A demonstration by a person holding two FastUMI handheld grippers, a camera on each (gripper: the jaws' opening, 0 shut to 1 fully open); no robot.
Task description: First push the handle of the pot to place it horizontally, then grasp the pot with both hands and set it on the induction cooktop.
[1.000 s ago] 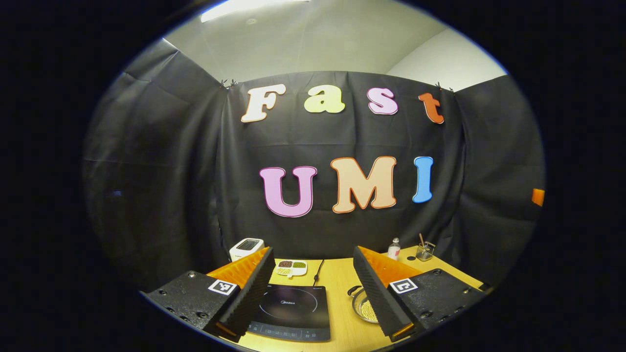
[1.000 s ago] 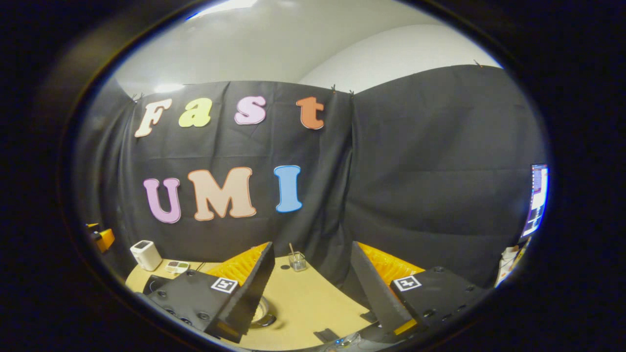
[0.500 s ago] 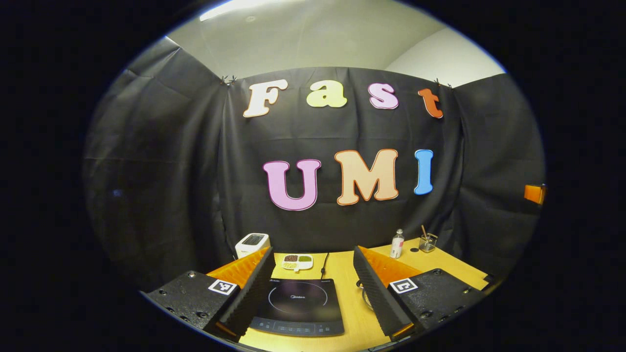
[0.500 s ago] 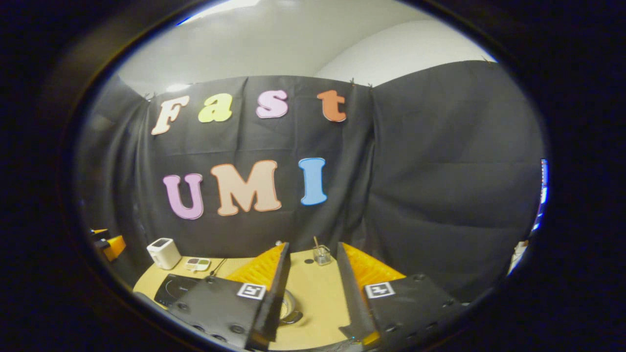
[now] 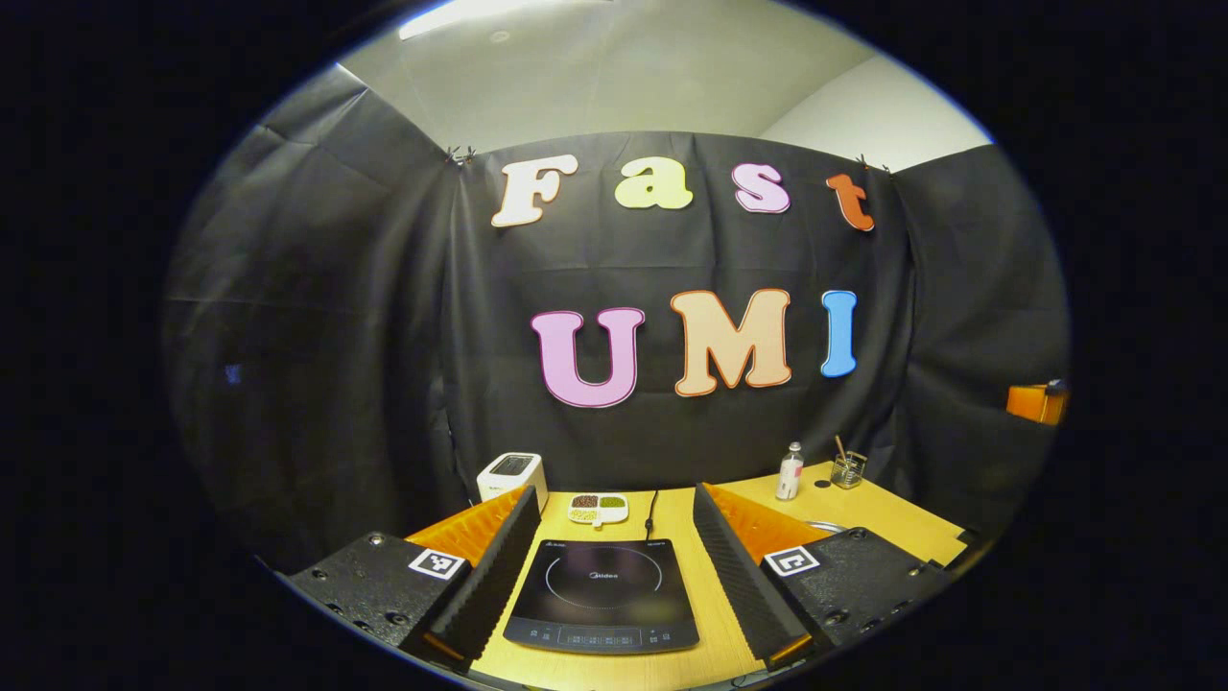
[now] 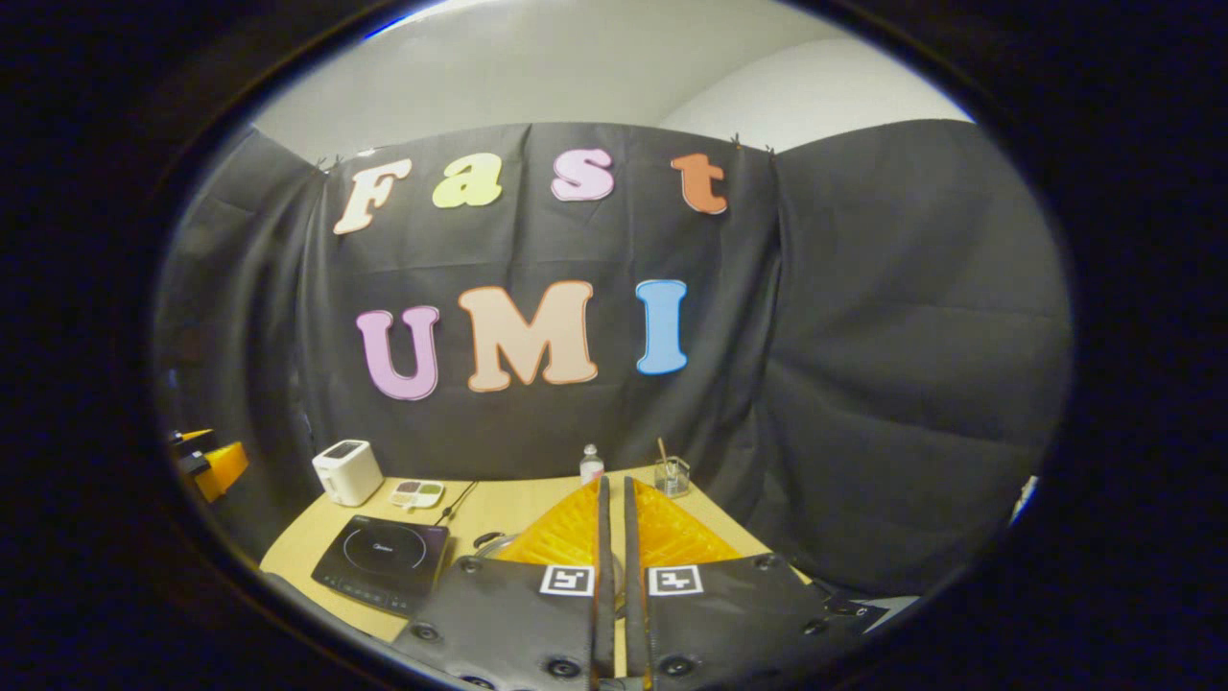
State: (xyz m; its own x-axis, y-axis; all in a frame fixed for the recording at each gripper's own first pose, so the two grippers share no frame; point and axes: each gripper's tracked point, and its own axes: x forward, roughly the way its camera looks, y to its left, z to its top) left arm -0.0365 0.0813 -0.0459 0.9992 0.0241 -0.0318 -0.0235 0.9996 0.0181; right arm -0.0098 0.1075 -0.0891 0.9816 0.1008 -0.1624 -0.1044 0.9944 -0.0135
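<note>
Here, the black flat induction cooktop (image 5: 602, 595) lies between the spread fingers of the left gripper (image 5: 614, 566); lower centre, the right gripper (image 6: 611, 547), fingers nearly together, hides most of the metal pot (image 6: 499, 543).

One cooktop (image 5: 602, 595), one toaster (image 5: 511, 475), one bottle (image 5: 790, 472), one pot (image 6: 491, 544).

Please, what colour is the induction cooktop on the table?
The induction cooktop is black, with a thin pale ring on its top. It shows best in the left gripper view.

Wooden table (image 5: 863, 509) | on it: black induction cooktop (image 5: 602, 595), white toaster (image 5: 511, 475), small divided dish (image 5: 598, 509), clear bottle (image 5: 790, 472), glass with stick (image 5: 847, 469), pot (image 6: 494, 544)
</note>
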